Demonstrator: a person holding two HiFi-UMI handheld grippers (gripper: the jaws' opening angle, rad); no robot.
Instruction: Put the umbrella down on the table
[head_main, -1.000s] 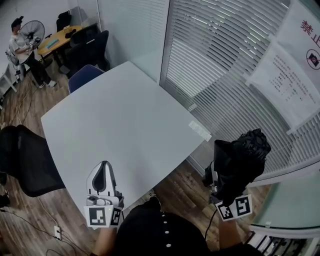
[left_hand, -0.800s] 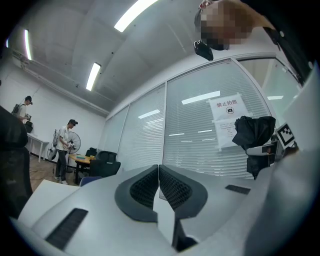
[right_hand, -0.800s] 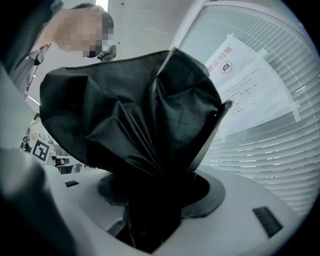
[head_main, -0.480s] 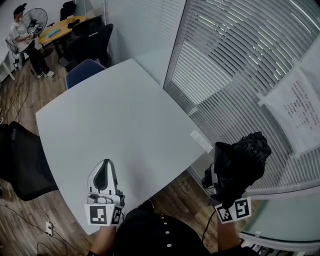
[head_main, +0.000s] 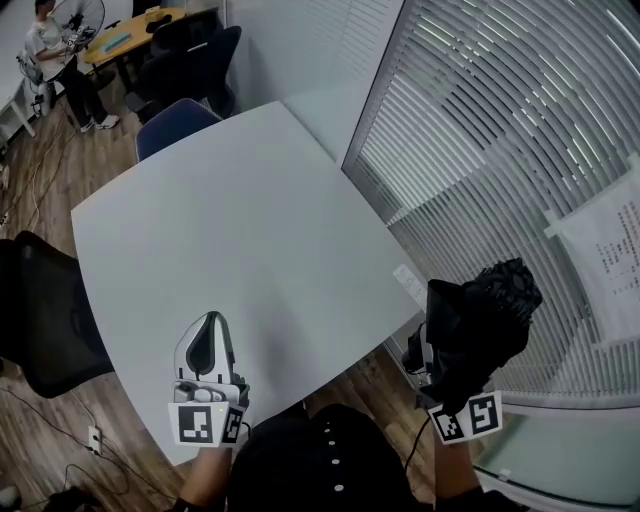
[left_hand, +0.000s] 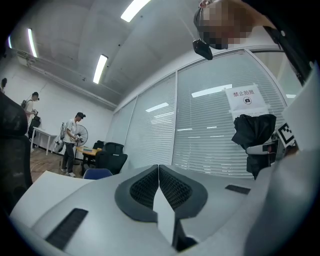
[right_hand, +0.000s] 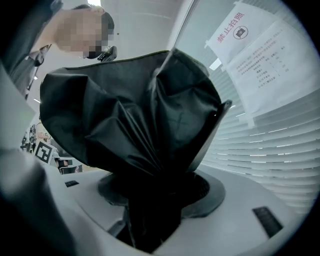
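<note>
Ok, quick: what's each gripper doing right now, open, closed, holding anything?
Left gripper: closed, holding nothing.
Right gripper: closed on the folded black umbrella.

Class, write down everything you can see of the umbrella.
The umbrella is black, folded, its thin, creased fabric bunched loosely. The right gripper is shut on it, holding it roughly upright in the air, beyond the table's right edge, near the blinds. Nothing else touches it.
</note>
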